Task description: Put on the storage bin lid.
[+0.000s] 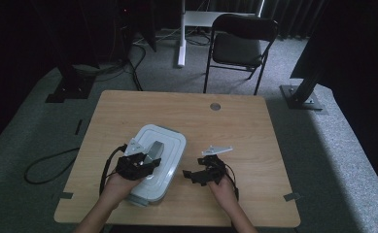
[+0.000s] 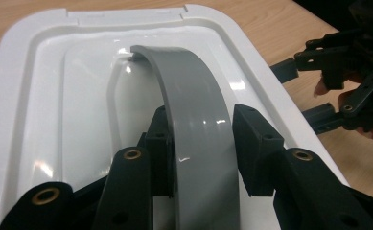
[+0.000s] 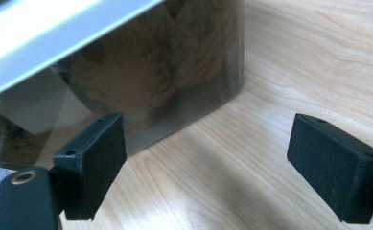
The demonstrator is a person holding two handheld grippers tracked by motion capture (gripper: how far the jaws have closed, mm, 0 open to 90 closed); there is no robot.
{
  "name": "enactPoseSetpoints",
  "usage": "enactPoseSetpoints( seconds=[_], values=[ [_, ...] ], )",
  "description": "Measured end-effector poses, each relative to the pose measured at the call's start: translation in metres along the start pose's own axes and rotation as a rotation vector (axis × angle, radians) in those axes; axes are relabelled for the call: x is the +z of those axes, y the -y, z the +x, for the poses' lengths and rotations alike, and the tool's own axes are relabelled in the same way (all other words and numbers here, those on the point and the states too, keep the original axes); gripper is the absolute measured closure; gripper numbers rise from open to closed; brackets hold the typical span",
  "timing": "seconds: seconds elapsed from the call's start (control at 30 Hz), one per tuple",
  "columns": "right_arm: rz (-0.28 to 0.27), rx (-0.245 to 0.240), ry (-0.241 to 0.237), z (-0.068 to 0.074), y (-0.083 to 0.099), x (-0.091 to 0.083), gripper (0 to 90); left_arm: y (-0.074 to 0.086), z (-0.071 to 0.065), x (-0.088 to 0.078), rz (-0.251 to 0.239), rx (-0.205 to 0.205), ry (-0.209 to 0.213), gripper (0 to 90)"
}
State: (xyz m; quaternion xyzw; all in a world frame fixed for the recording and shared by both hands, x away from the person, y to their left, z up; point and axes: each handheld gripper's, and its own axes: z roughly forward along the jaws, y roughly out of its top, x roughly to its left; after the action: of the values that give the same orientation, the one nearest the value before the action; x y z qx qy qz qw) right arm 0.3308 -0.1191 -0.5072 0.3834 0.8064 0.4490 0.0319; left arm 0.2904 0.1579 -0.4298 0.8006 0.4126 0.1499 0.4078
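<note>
A storage box with a white lid [image 1: 169,138] [image 2: 45,96] stands on the wooden table [image 1: 235,136], left of centre. A curved grey handle [image 1: 156,148] [image 2: 193,96] arches over the lid. My left gripper [image 1: 149,156] [image 2: 201,148] reaches over the lid from the near side, and its two pads press on either edge of the handle. My right gripper [image 1: 190,177] [image 2: 301,93] [image 3: 208,163] sits low beside the box's right side, open, with only bare table between its fingers. Through the box's smoky clear wall [image 3: 174,81] something tan and furry shows inside.
A black folding chair [image 1: 242,41] stands beyond the table's far edge, next to a white stand [image 1: 181,43]. Black frame feet [image 1: 70,90] [image 1: 300,97] rest on the carpet at both far corners. A cable [image 1: 45,167] loops on the floor at the left.
</note>
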Motion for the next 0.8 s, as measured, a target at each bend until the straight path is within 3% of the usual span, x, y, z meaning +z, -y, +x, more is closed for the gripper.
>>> enactPoseSetpoints(
  seconds=[0.13,0.47,0.63,0.8],
  values=[
    [0.029,0.044,-0.004,-0.008,0.010,0.009,12.5,0.001,-0.003,0.001,-0.005,0.007,-0.020,65.4],
    [0.048,0.049,0.003,-0.012,0.012,0.012,12.5,-0.003,-0.008,0.003,0.012,0.049,-0.048,62.0],
    [0.046,0.046,0.006,-0.011,0.011,0.010,12.5,-0.002,-0.007,0.001,0.011,0.048,-0.026,54.9],
    [0.035,0.053,0.010,-0.013,0.011,0.005,12.5,-0.002,-0.010,0.001,0.015,0.073,-0.018,46.5]
  ],
)
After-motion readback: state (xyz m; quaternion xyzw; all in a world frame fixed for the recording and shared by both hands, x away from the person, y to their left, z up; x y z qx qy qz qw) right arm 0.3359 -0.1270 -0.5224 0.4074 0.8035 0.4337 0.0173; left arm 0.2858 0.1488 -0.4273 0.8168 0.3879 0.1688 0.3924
